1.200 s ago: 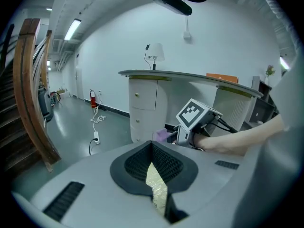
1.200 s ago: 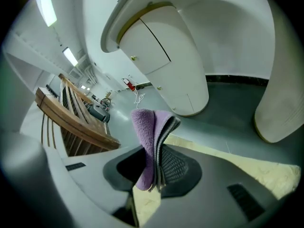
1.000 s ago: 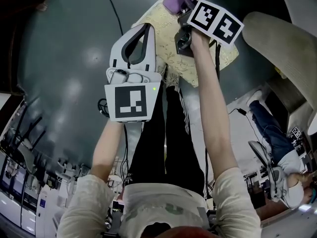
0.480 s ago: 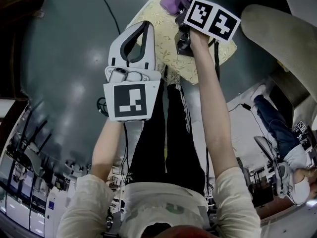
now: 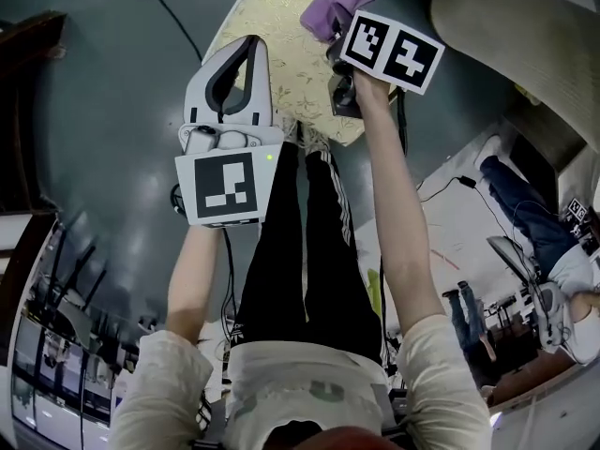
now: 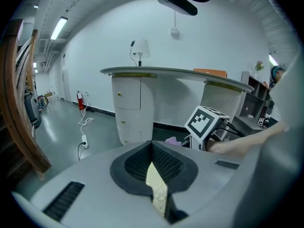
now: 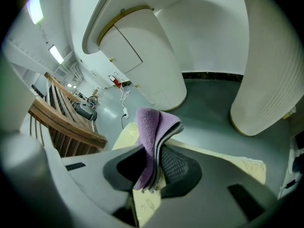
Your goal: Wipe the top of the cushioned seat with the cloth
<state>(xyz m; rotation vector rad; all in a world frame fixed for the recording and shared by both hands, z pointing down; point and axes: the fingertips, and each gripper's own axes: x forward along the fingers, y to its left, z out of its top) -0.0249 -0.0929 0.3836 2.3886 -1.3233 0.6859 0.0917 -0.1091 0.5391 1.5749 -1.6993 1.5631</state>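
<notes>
The cushioned seat (image 5: 272, 36), cream with a gold pattern, lies at the top of the head view. A folded purple cloth (image 5: 335, 6) rests on its far right part, and my right gripper (image 5: 330, 28), under its marker cube, is shut on it. In the right gripper view the cloth (image 7: 151, 137) stands up between the dark pads, with the seat (image 7: 247, 165) below. My white left gripper (image 5: 242, 52) hovers over the seat's near left part, shut with nothing held. In the left gripper view (image 6: 153, 163) only a thin slit shows the seat (image 6: 157, 186).
A white rounded counter (image 6: 133, 108) and a large cream curved panel (image 5: 516, 36) stand beyond the seat. A wooden railing (image 7: 61, 122) is off to the left. The holder's legs (image 5: 300, 251) are below the seat edge. Another person (image 5: 553, 270) sits at right, near cables on the grey floor.
Both grippers have drifted left and slightly down in the head view, and more of the seat shows. The cloth has stayed gripped in the right gripper throughout.
</notes>
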